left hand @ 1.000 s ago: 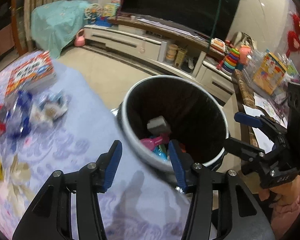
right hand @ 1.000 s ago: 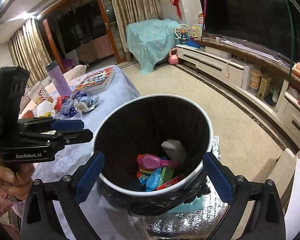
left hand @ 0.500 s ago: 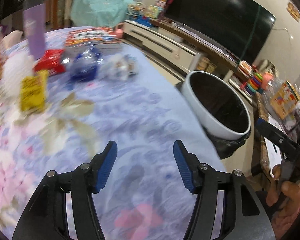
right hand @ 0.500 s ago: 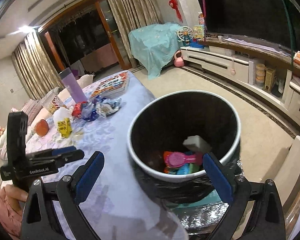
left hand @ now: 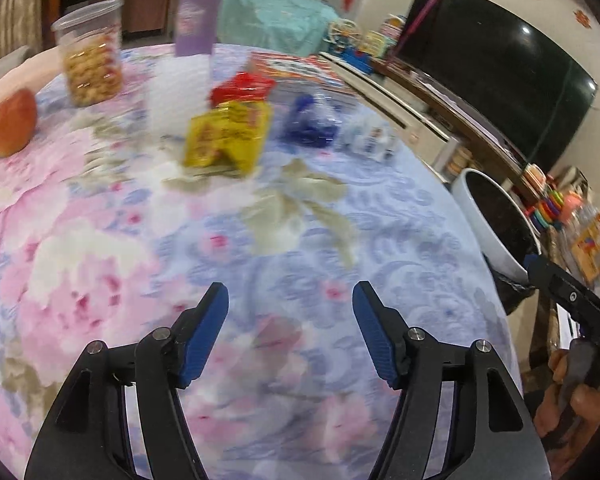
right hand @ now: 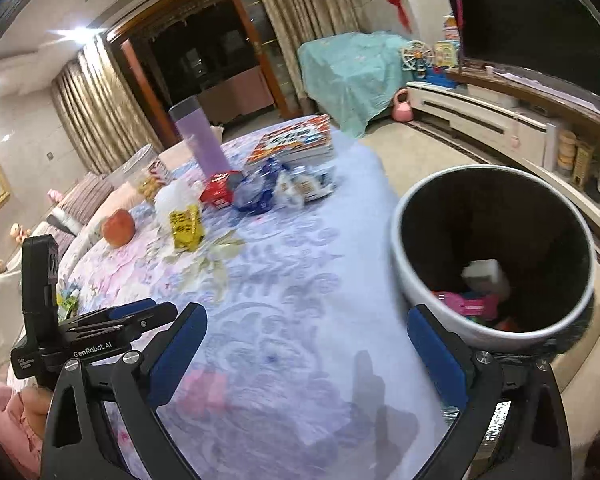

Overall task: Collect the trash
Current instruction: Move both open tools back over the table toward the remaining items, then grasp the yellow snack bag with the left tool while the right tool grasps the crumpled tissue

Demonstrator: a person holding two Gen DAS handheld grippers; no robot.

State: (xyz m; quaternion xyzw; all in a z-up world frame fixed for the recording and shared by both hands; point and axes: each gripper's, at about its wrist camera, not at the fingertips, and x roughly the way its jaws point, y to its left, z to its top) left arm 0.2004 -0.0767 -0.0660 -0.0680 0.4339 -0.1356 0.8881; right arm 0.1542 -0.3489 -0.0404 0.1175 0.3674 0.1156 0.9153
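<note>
Swung off the white round trash bin, now at frame right, the left gripper hangs over the floral tablecloth, jaws just widened, nothing between. Right gripper: blue pads wide apart, empty. Yellow snack wrapper lies upper centre; red packet touching behind.

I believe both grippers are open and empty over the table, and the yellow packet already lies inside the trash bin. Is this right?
Not quite. The yellow packet lies on the table near the apple, not inside the trash bin; the right wrist view shows it. The left gripper and right gripper are indeed open and empty.
</note>
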